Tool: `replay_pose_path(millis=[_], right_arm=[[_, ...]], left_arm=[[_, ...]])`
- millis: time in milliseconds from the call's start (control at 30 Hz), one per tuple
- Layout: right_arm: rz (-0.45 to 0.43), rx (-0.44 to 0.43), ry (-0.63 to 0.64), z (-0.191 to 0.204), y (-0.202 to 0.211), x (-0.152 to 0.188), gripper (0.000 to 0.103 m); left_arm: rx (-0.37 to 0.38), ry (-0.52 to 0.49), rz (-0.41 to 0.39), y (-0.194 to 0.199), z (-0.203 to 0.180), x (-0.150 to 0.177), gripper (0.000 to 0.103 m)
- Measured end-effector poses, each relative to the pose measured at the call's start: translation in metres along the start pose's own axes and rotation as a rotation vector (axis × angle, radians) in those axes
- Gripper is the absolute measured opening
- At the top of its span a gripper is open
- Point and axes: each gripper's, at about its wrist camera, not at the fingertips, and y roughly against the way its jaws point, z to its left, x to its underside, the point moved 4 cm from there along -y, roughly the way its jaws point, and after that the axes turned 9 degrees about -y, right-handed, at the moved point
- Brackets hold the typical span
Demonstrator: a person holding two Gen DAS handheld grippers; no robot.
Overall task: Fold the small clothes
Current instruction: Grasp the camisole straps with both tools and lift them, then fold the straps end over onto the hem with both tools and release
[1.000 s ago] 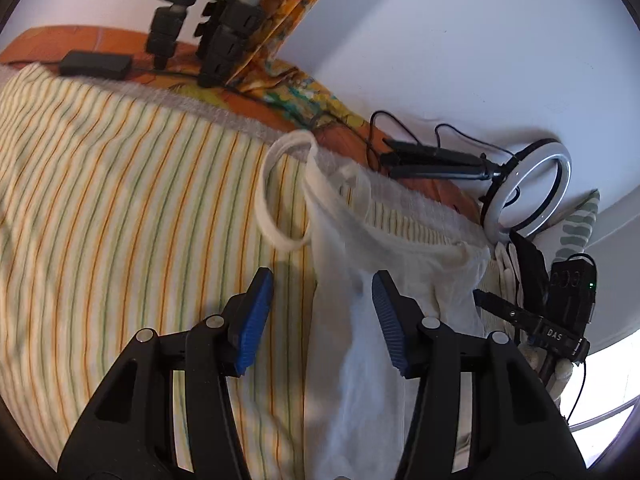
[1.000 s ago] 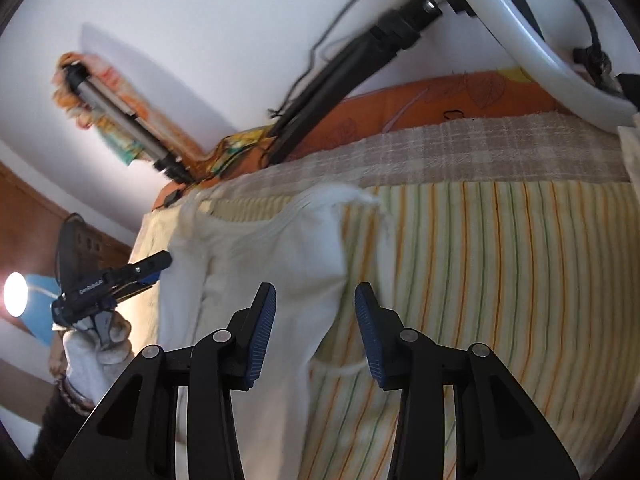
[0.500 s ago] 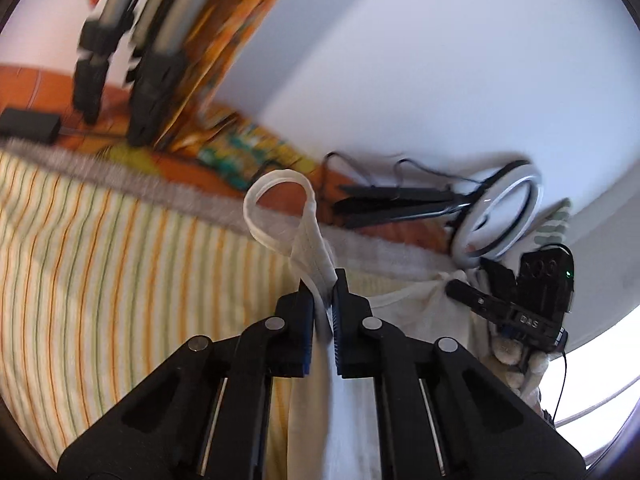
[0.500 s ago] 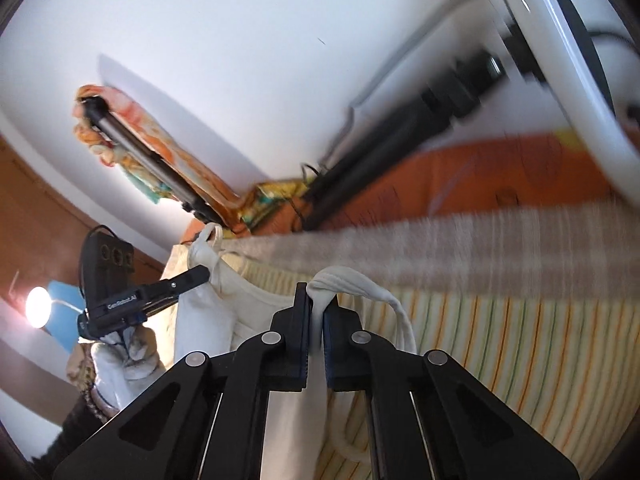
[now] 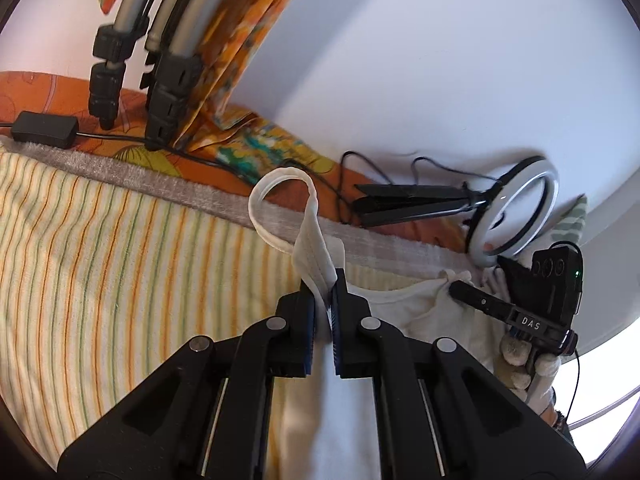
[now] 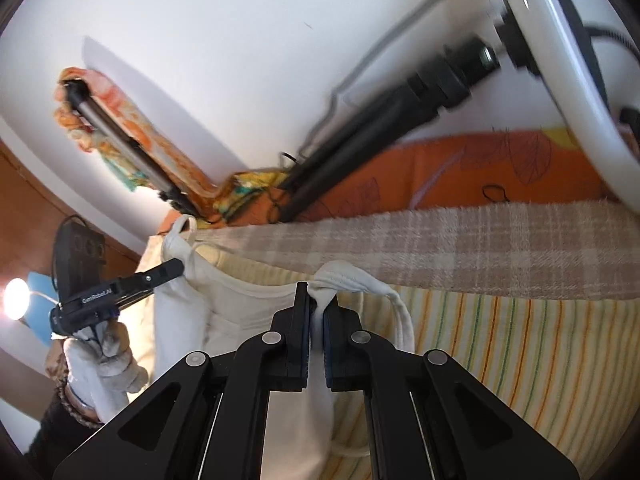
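Note:
A small cream sleeveless top [image 5: 404, 312] hangs between my two grippers above a striped blanket [image 5: 104, 264]. My left gripper [image 5: 325, 285] is shut on one shoulder strap, whose loop [image 5: 276, 196] stands up past the pads. My right gripper [image 6: 316, 300] is shut on the other shoulder strap [image 6: 348, 280], bunched at the pads. The top's body [image 6: 240, 312] drapes down under both grippers. Each gripper shows in the other's view, the right one [image 5: 464, 292] and the left one [image 6: 172, 270], both pinching the cloth.
A ring light [image 5: 516, 216] on a folded black tripod [image 5: 412, 204] lies at the back on an orange sheet [image 6: 480, 176]. Tripod legs [image 5: 160, 80] draped in patterned cloth stand back left. A black power brick [image 5: 44, 130] and cables lie there. A white wall is behind.
Both grippers went from open over the flat top to shut on its shoulder straps. They have lifted the top off the blanket, and it now hangs between them.

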Motion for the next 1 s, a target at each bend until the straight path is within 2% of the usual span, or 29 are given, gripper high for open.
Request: replay_pose_path(millis=[233, 467, 767, 867, 1000], right_arm=[[-0.044, -0.016, 0.057, 0.038, 0.041, 0.008, 0.004], [-0.071, -0.045, 0.101, 0.077, 0.089, 0.046, 0.004], [-0.027, -0.023, 0.12, 0.091, 0.116, 0.14, 0.004], [0.007, 0.021, 0.149, 0.092, 0.112, 0.178, 0.004], [0.035, 0.079, 0.19, 0.088, 0.108, 0.219, 0.004]], left_arm=[[0.01, -0.084, -0.045, 0.045, -0.04, 0.006, 0.004], [0.005, -0.16, -0.074, 0.098, -0.077, 0.035, 0.004], [0.004, -0.121, -0.048, 0.137, -0.089, 0.113, 0.004], [-0.041, -0.125, -0.013, 0.142, -0.084, 0.147, 0.004], [-0.081, -0.053, 0.017, 0.143, -0.066, 0.186, 0.004]])
